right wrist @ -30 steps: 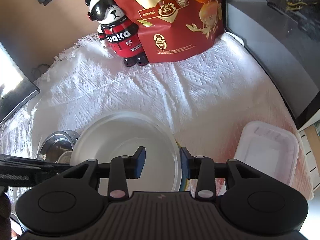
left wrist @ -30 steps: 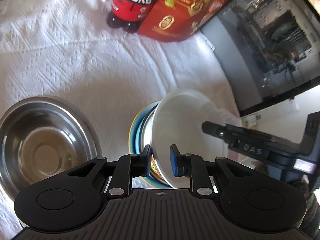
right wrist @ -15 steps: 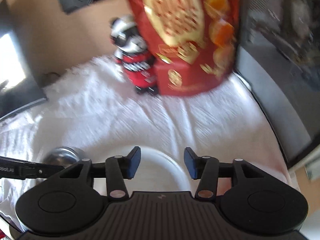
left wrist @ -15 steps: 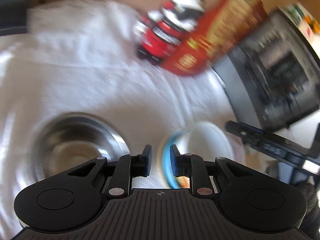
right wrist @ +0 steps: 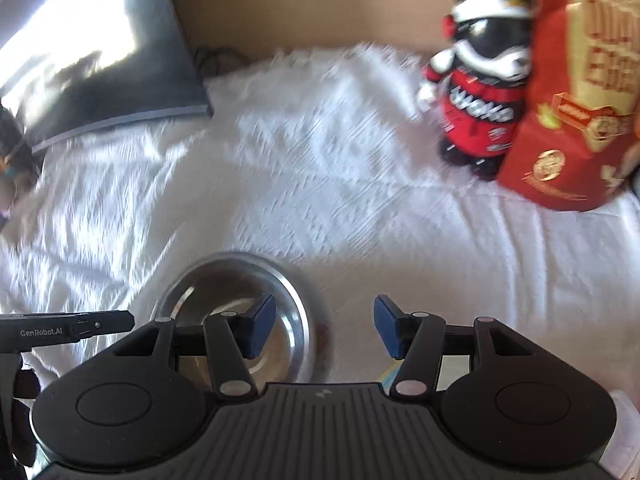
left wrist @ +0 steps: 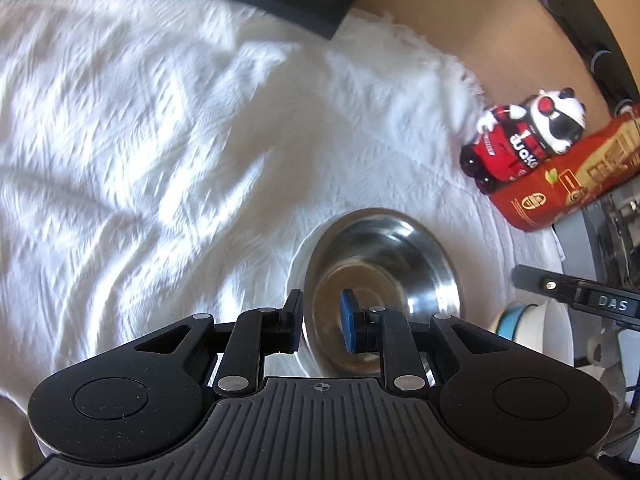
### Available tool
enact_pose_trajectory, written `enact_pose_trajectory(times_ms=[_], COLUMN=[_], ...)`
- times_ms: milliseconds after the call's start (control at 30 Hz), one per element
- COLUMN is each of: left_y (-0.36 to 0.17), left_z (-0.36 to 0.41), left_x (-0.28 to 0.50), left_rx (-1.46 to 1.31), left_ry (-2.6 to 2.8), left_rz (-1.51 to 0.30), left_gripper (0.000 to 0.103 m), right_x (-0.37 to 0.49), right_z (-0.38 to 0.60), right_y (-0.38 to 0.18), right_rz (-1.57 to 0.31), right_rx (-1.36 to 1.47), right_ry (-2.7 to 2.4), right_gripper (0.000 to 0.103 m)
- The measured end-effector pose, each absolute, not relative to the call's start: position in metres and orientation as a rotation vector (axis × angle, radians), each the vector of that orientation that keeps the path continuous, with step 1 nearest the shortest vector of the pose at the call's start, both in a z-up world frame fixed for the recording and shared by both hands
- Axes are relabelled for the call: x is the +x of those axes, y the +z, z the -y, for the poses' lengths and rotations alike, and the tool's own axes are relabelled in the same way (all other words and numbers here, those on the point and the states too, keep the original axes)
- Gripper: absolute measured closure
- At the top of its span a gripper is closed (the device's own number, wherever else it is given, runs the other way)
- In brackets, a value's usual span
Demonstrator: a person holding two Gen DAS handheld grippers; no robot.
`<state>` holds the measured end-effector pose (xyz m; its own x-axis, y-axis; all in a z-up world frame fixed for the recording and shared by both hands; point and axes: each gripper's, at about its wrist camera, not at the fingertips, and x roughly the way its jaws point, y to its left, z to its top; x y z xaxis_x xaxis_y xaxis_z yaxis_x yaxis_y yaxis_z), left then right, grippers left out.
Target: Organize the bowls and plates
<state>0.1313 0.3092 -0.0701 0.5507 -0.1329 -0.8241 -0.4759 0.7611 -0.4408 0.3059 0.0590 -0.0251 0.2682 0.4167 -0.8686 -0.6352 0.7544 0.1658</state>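
The steel bowl lies on the cloth, stacked dishes just right (figurine behind).

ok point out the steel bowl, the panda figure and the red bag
steel bowl [left wrist: 384,264], left wrist view, inner wall
panda figure [right wrist: 480,108], right wrist view, red torso
red bag [right wrist: 568,152], right wrist view, front panel

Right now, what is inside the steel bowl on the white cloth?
The steel bowl looks empty: only shiny metal and reflections show. Its near part is hidden behind the left hand-held gripper, so that bit cannot be checked.
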Motion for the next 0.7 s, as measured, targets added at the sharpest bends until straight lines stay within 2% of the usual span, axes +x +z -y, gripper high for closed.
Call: enact_pose_trajectory(times_ms=[233,300,600,700], left_y=[-0.086,-0.091,-0.112,-0.125], left_z=[-0.296,-0.296,-0.297,-0.300], left_x=[0.130,0.130,0.135,0.138], left_rx=[-0.600,-0.621,-0.689,-0.736], left_ry=[0.302,0.296,0.269,0.252], left_rz=[-1.013,-1.017,-1.057,-1.074], left_gripper=[0.081,0.074,0.071,0.070], right_x=[0.304,0.304,0.321,0.321], right_z=[-0.105,-0.116,-0.135,-0.139], right_y=[-0.063,-0.074,-0.118,-0.131], right_rz=[-1.180,-1.181,-1.331,-1.376], right_rx=[-0.356,-0.404,-0.429,-0.428], right_ry=[0.742,0.727,0.674,0.655], right_gripper=[0.048,0.048,0.048,0.045])
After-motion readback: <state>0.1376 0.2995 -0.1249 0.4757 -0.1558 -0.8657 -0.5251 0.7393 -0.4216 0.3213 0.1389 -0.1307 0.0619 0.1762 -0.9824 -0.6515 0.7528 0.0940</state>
